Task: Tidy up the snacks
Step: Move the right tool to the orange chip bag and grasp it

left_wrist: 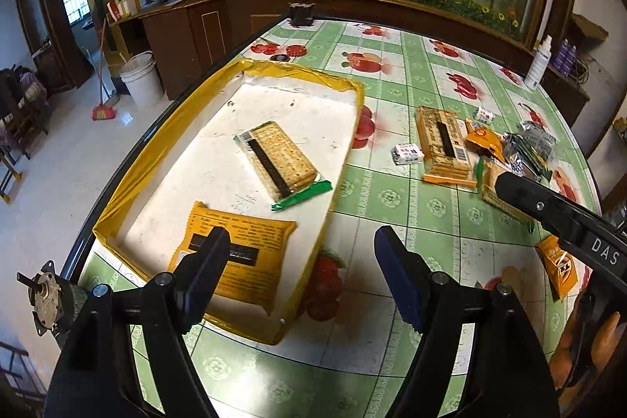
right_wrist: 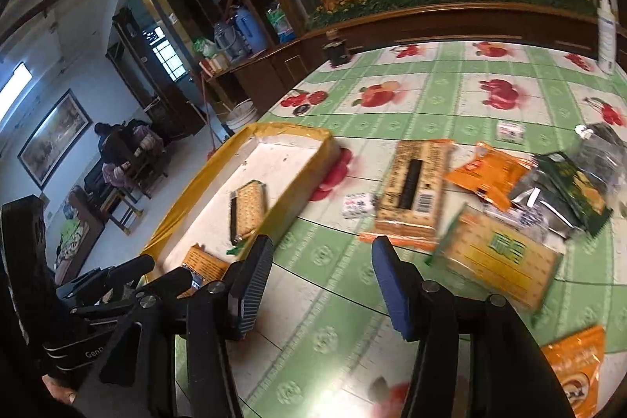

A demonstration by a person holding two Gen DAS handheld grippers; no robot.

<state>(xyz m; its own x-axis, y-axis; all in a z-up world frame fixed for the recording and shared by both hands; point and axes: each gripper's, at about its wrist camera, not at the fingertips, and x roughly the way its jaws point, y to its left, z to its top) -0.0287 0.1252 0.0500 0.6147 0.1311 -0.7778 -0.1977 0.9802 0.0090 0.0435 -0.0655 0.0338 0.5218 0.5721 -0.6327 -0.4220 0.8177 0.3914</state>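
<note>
Landmark: the yellow-rimmed tray [left_wrist: 354, 92] sits at the left edge of the tabletop [left_wrist: 392, 206], its long left rim running along the rounded black table edge.
Tray contents: a green-ended cracker pack [left_wrist: 280, 159] lies near the tray's middle; an orange snack pack [left_wrist: 235, 257] lies toward the tray's near end.
Left tool [left_wrist: 301, 257]: released, jaws spread wide, holding nothing, poised above the tray's near right corner.
Right tool [right_wrist: 321, 261]: released, jaws apart and empty, over bare cloth just right of the tray's near end.
Snack pile: well to the right of the tray, an orange cracker box-pack [right_wrist: 411, 190], a green-labelled cracker pack [right_wrist: 497, 257], small white candies [right_wrist: 356, 204], orange and silver pouches [right_wrist: 564, 179] crowd together.
Open room: a strip of bare green fruit-print cloth lies between tray and pile.
Far side: beyond the tray, a dark jar [left_wrist: 301, 13] stands at the tabletop's far edge.
Room: left of the tray, pale floor with a white bucket [left_wrist: 142, 79] and broom [left_wrist: 102, 104]; behind, a wooden cabinet with painted flowers.
</note>
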